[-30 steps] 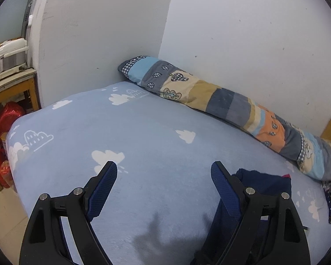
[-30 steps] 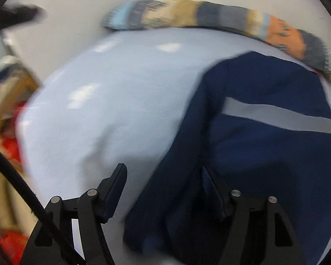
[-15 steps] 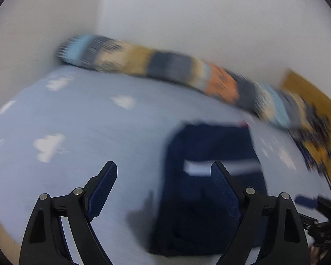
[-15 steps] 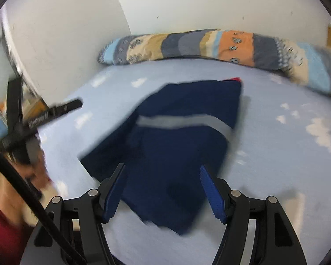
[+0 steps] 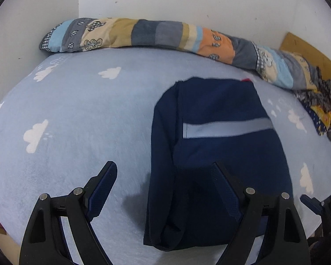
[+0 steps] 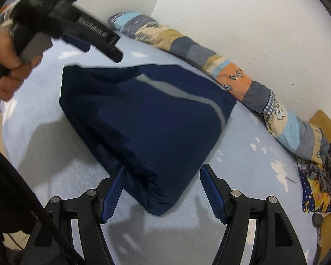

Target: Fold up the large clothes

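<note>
Two views. From the left wrist, the left hand-held gripper [image 5: 163, 174] hangs spread and empty over the folded navy garment [image 5: 218, 154], centre-right on the blue bed [image 5: 77, 114]. From the right wrist, the right hand-held gripper [image 6: 162, 178] stands spread, pinching nothing, the garment's near corner between its fingers; patchwork bolster [image 6: 242, 84] upper right.

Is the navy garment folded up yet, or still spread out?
Folded: the navy garment lies on the bed as a compact rectangle, layered edges showing at its near end.
</note>
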Demonstrator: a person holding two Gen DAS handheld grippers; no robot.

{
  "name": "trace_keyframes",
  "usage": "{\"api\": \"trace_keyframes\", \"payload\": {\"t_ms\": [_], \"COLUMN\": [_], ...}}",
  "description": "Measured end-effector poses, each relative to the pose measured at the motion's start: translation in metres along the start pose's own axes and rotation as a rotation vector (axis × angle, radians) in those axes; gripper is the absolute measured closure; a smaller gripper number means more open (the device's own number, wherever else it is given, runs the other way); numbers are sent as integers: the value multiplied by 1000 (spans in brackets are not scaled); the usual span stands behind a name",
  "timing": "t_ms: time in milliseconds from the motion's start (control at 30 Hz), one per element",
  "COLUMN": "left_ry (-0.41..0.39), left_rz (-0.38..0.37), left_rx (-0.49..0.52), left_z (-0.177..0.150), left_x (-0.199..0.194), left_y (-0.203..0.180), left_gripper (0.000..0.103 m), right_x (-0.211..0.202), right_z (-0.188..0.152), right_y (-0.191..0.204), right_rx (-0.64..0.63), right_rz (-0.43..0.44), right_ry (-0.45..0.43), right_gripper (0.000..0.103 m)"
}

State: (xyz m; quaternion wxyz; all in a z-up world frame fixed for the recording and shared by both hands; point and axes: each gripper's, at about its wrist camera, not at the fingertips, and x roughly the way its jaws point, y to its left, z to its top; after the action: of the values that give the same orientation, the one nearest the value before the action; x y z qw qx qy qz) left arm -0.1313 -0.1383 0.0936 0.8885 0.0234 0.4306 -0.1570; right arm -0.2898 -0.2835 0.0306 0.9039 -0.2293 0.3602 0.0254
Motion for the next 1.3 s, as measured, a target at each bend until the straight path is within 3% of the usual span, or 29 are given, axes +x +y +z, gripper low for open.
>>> {"api": "trace_keyframes", "payload": {"t_ms": [167, 267, 400, 467, 633, 700, 800, 833, 900, 933, 967, 1067, 1167, 1300], "left_ry": [62, 135, 182, 195, 79, 3, -129, -137, -115, -93, -65, 64, 226, 212], "left_rz": [64, 123, 157, 125, 169, 142, 60, 31, -89, -122, -146, -163, -106, -100], "left_rx": [56, 84, 67, 38, 13, -35, -66, -61, -18, 8, 46, 153, 232, 212], "left_z": [-9, -18, -26, -28, -17, -9, 2, 3, 3, 2, -1, -15, -39, -39], "left_x": [24, 44, 53, 53, 22, 1, -31, -33, -30, -26, -20, 14, 60, 54], "left_y": [-9, -4, 11, 17, 25, 29, 21, 16, -4, -12, -23, -44, -47, -38], "left_gripper": [17, 17, 15, 15, 15, 15, 15, 15, 15, 15, 15, 15, 15, 12], "right_x": [16, 9, 31, 43, 18, -2, -24, -26, -25, -21, -12, 25, 50, 57], "right_z": [-6, -15, -71, -99, -80, -74, -60, -53, -30, -25, -19, -13, -13, -10], "right_y": [-3, -41, -119, -134, -137, -140, -145, -147, -142, -137, -132, -106, -94, -106], "right_rx": [-19, 203, 792, 987, 927, 906, 889, 868, 785, 769, 759, 693, 636, 680], "right_rz": [-163, -49, 258, 375, 385, 377, 369, 368, 371, 380, 394, 384, 370, 433], "right_ry": [9, 56, 210, 250, 248, 219, 101, 70, 28, 32, 47, 144, 225, 274], "right_gripper": [31, 31, 26, 24, 30, 31, 31, 38, 60, 78, 88, 88, 92, 94]}}
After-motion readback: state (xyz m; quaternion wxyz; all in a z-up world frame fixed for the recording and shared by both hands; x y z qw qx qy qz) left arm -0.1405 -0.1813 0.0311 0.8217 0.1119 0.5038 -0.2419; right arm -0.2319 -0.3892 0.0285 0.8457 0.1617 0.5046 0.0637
